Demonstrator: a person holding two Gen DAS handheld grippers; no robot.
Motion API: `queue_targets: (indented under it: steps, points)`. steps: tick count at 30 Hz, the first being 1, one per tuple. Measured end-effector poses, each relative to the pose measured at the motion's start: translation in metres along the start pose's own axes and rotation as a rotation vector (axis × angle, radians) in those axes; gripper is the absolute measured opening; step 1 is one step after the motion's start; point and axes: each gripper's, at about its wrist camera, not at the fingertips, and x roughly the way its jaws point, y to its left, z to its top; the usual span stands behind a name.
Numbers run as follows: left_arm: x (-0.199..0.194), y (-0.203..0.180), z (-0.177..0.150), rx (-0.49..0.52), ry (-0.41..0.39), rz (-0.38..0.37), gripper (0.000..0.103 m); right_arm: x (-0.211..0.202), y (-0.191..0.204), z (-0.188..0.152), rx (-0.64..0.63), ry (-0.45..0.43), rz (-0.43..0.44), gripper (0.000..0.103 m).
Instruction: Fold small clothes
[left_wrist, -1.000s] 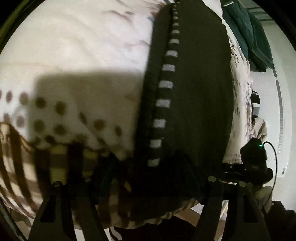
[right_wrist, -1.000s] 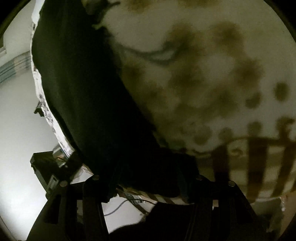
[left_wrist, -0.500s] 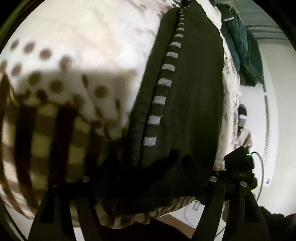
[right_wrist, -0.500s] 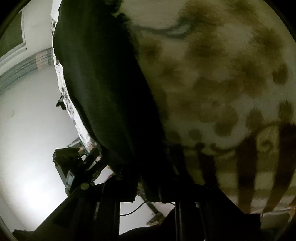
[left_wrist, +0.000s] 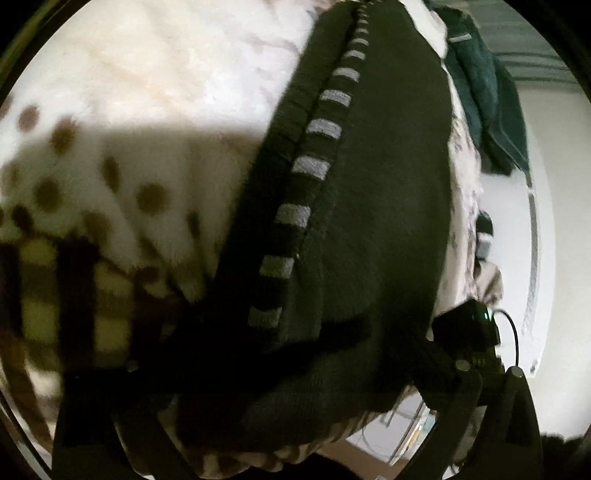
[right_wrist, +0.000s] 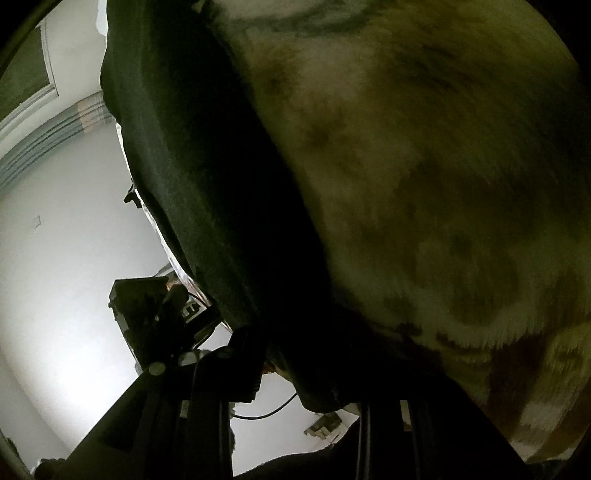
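Left wrist view: a dark garment (left_wrist: 380, 206) with a line of pale grey dashes down one seam lies lengthwise on a fleece blanket (left_wrist: 155, 110), running from about 12 o'clock down to 6 o'clock. The blanket is cream with brown dots at 9 o'clock and a brown-and-yellow check band at 8 o'clock. The left gripper (left_wrist: 295, 398) has its jaws opening and standing wide, one finger at 7 o'clock and the other at 5 o'clock; the near end of the garment lies between them, with no pad seen pressing on it. A dark green cloth (left_wrist: 487, 96) lies at 1 o'clock, beyond the blanket's edge. The other gripper's body, with a small green light and a cable, shows at 4 o'clock. Right wrist view: the same dark garment (right_wrist: 207, 192) runs from 11 o'clock down to 6 o'clock along the blanket's (right_wrist: 424, 184) edge, with a pale wall at 9 o'clock. The right gripper (right_wrist: 310, 402) has its jaws narrow and opening slightly; the lower corner of the garment hangs between the fingers. The frame is dark and blurred there, so whether the pads press on the cloth cannot be told.
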Motion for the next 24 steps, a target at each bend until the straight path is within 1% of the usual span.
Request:
queue_targets:
  steps: [4,7,8,10,11,12,13,14,16,19,22,24]
  points:
    - [0.001,0.002,-0.002,-0.085,-0.065,0.021,0.103,-0.008,-0.005,-0.002,-0.009,0.006,-0.011,0.029]
    - [0.002,-0.003,-0.004,-0.051,-0.051,0.056,0.103,-0.011,-0.002,-0.005,-0.024,0.005,-0.015,0.029]
    - [0.000,-0.007,-0.005,-0.040,-0.057,0.075,0.101,-0.010,0.001,-0.008,-0.042,-0.004,-0.023,0.029]
    - [-0.003,-0.019,-0.012,0.012,-0.072,0.147,0.079,-0.022,0.000,-0.007,-0.073,-0.019,-0.045,0.029]
    - [-0.005,-0.027,-0.018,0.078,-0.080,0.229,0.054,-0.020,0.003,-0.008,-0.080,-0.025,-0.049,0.029]
    - [-0.006,-0.031,-0.021,0.124,-0.081,0.274,0.030,-0.020,0.005,-0.009,-0.081,-0.030,-0.049,0.027]
    - [-0.008,-0.034,-0.024,0.147,-0.084,0.283,0.021,-0.019,0.008,-0.010,-0.081,-0.038,-0.059,0.018]
    - [-0.014,-0.036,-0.027,0.158,-0.090,0.275,0.014,-0.017,0.011,-0.012,-0.084,-0.045,-0.068,0.014]
    - [-0.023,-0.039,-0.031,0.159,-0.106,0.262,0.012,-0.015,0.019,-0.018,-0.085,-0.070,-0.102,0.012]
    - [-0.035,-0.047,-0.040,0.192,-0.122,0.278,0.010,-0.013,0.024,-0.030,-0.042,-0.090,-0.127,0.011]
    - [-0.045,-0.052,-0.047,0.188,-0.128,0.268,0.010,-0.016,0.033,-0.045,-0.080,-0.074,-0.153,0.010]
    - [-0.054,-0.047,-0.057,0.178,-0.118,0.257,0.008,-0.022,0.035,-0.053,-0.086,-0.059,-0.156,0.010]
